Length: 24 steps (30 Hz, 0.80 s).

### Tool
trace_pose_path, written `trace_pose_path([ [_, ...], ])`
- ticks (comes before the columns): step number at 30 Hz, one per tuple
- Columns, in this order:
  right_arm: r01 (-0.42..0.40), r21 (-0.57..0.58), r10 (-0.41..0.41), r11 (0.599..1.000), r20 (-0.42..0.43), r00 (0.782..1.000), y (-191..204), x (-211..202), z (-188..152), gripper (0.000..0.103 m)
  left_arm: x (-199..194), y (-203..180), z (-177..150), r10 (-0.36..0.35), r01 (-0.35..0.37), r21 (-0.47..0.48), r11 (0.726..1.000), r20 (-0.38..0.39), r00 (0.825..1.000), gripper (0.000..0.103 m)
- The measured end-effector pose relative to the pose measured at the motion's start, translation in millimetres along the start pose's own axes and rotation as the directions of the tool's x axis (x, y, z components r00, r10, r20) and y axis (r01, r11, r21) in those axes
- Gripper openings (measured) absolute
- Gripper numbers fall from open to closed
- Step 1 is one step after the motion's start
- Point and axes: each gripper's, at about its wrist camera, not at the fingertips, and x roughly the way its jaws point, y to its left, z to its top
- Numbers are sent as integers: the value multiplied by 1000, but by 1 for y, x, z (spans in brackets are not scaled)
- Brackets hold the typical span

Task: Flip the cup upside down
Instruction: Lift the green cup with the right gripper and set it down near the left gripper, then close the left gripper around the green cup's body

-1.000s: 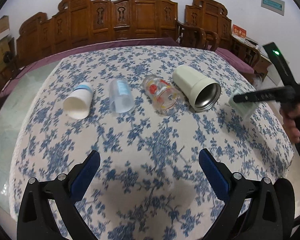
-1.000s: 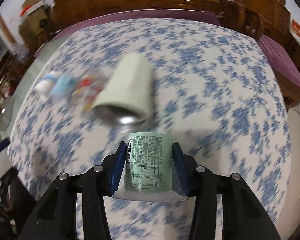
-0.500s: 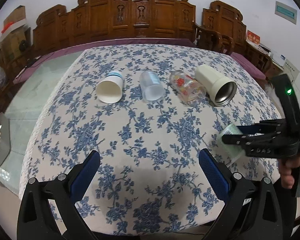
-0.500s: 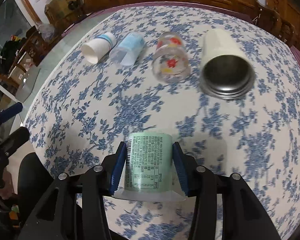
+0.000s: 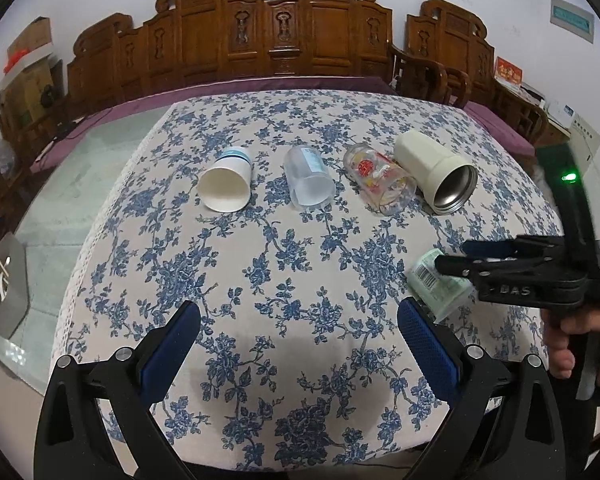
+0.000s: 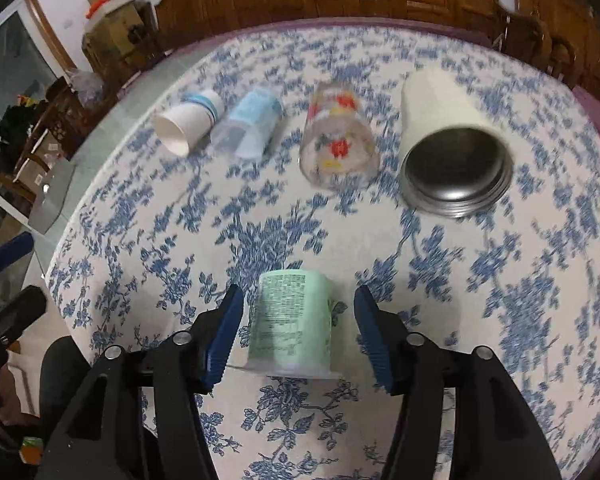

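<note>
A green labelled cup (image 6: 292, 320) stands upside down on the floral tablecloth (image 6: 260, 236), rim down, between the jaws of my right gripper (image 6: 298, 334). The jaws stand open, with a gap on each side of the cup. In the left wrist view the green cup (image 5: 436, 284) sits at the right under the right gripper (image 5: 456, 258). My left gripper (image 5: 298, 340) is open and empty above the table's near edge.
Several cups lie on their sides in a row at the far side: a white paper cup (image 5: 226, 184), a clear plastic cup (image 5: 308, 182), a printed glass (image 5: 380, 184) and a cream steel-lined tumbler (image 5: 436, 176). Wooden chairs (image 5: 300, 40) stand behind the table.
My right gripper carried the green cup toward the near right of the table, set it down rim-down and opened its jaws. My left gripper drew back and stayed open.
</note>
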Motion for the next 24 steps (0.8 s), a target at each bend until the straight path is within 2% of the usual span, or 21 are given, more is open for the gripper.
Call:
trace_pose_path([
  [4,18,8,-19,1000,78,997,-9,-29,-10,65,3,-12,5,-14,14,17,1000,-18,1000,95],
  [7,62,-3,-62,998,129,990,-19,-51,-23,70,7,-23,11,-30,31,33,999,-34,999,95],
  [10,101,-14,-97,995,168,981,-28,-67,-34,79,13,-37,20,-47,49,50,998,-57,997,94],
  [12,114,-19,-108,993,189,976,-34,-76,-40,87,18,-45,25,-60,65,56,996,-78,995,86],
  [15,117,-22,-110,993,202,973,-42,-84,-47,89,32,-59,36,-82,89,50,995,-122,989,80],
  [18,108,-14,-103,994,206,973,-50,-88,-52,90,51,-71,45,-99,107,34,994,-181,978,75],
  [24,108,-5,-105,994,196,975,-59,-82,-60,90,89,-86,55,-154,145,-52,988,-301,941,70],
])
